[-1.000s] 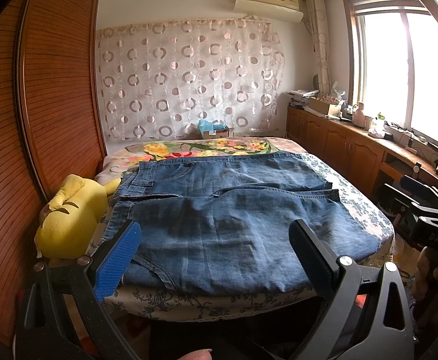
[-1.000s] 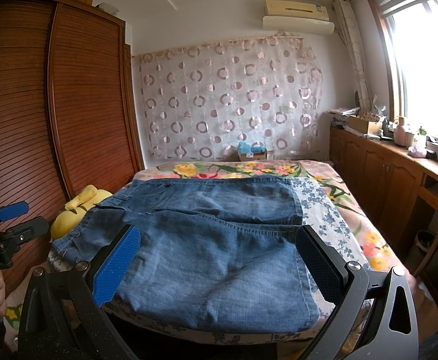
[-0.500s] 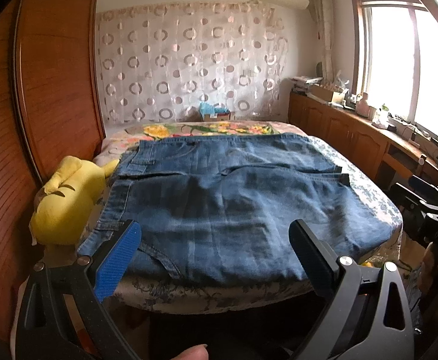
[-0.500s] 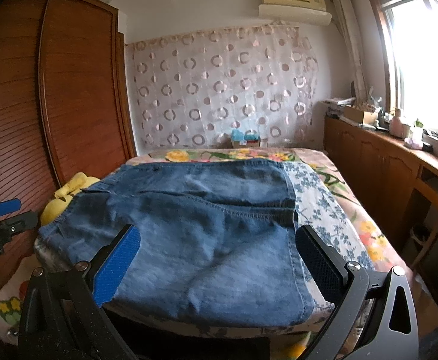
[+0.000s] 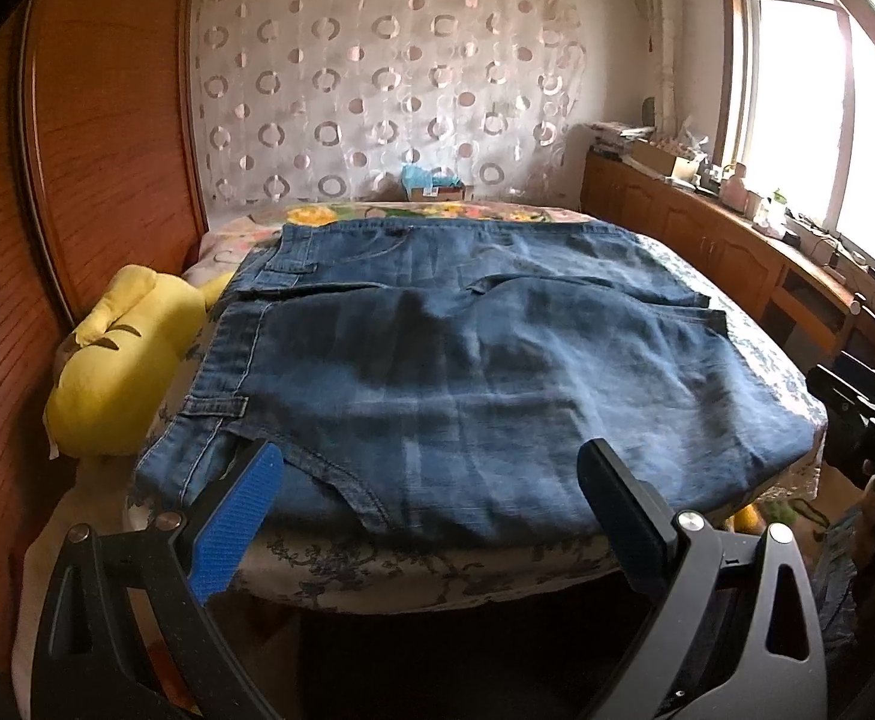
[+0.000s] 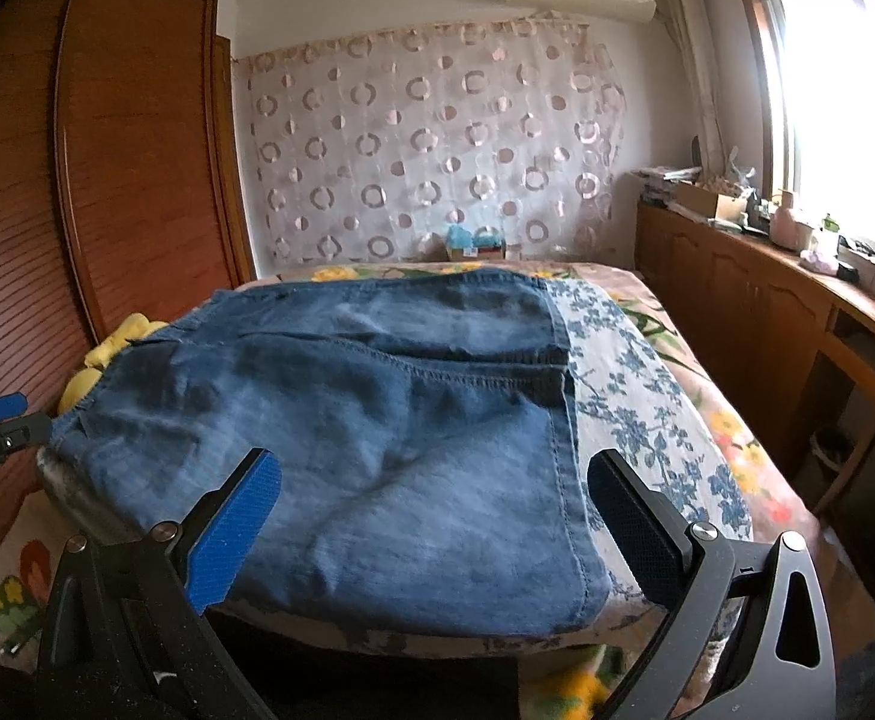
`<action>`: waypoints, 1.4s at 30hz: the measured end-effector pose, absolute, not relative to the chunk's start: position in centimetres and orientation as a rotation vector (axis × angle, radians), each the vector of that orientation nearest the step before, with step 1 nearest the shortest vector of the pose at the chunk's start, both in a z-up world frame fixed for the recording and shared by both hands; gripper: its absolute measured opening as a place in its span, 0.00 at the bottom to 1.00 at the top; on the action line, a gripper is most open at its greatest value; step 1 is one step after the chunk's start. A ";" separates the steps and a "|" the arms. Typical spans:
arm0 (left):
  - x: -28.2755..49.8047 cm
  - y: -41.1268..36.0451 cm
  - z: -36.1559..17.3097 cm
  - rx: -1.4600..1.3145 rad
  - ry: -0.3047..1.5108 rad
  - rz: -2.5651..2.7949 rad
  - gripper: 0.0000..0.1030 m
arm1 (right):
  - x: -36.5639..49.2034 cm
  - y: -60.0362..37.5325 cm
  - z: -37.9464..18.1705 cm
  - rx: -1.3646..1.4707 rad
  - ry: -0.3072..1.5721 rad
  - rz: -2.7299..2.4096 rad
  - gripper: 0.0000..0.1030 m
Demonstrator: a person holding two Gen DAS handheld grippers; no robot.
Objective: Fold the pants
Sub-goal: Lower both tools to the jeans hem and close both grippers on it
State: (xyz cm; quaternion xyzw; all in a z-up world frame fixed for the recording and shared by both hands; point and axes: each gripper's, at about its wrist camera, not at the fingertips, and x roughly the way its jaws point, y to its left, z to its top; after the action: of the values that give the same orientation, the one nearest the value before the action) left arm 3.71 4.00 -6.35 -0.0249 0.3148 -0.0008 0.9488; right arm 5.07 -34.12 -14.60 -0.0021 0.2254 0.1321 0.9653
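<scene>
Sunny bedroom with a big bed (image 5: 437,588). Blue jeans (image 5: 467,384) lie flat on it, folded across, near the front edge. Left tongs (image 5: 431,504) are wide open, holding nothing. Right tongs (image 6: 437,516) are wide open too. Yellow toy (image 5: 119,360) sits left of the jeans.

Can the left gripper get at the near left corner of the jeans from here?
Probably yes. The left gripper is open, and the jeans corner lies bare at the bed edge, nothing between; the yellow plush toy sits off to the side.
</scene>
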 end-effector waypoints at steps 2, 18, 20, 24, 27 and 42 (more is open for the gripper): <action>3.9 4.6 -6.7 -0.053 0.646 0.004 0.96 | 5.1 -34.3 -14.7 -0.007 0.465 0.266 0.99; 4.4 9.9 -8.3 -0.084 0.655 0.077 0.93 | 4.4 -36.9 -15.0 -0.015 0.578 0.231 0.94; 4.5 10.2 -8.5 -0.088 0.657 0.078 0.93 | 3.9 -37.3 -15.0 -0.015 0.590 0.230 0.91; 4.8 10.6 -9.1 -0.093 0.668 0.075 0.93 | 3.3 -38.0 -15.1 -0.009 0.631 0.237 0.84; 5.1 11.1 -9.7 -0.108 0.685 0.073 0.93 | 2.3 -38.3 -15.2 -0.016 0.648 0.241 0.82; 5.6 12.4 -10.4 -0.087 0.701 0.106 0.93 | -0.5 -38.0 -14.3 -0.064 0.656 0.264 0.45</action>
State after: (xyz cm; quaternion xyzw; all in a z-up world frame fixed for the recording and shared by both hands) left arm 5.58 12.44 -10.42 -0.0425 0.3431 0.0518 0.9369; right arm -0.49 -37.96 -14.33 -0.0313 0.3214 0.1292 0.9376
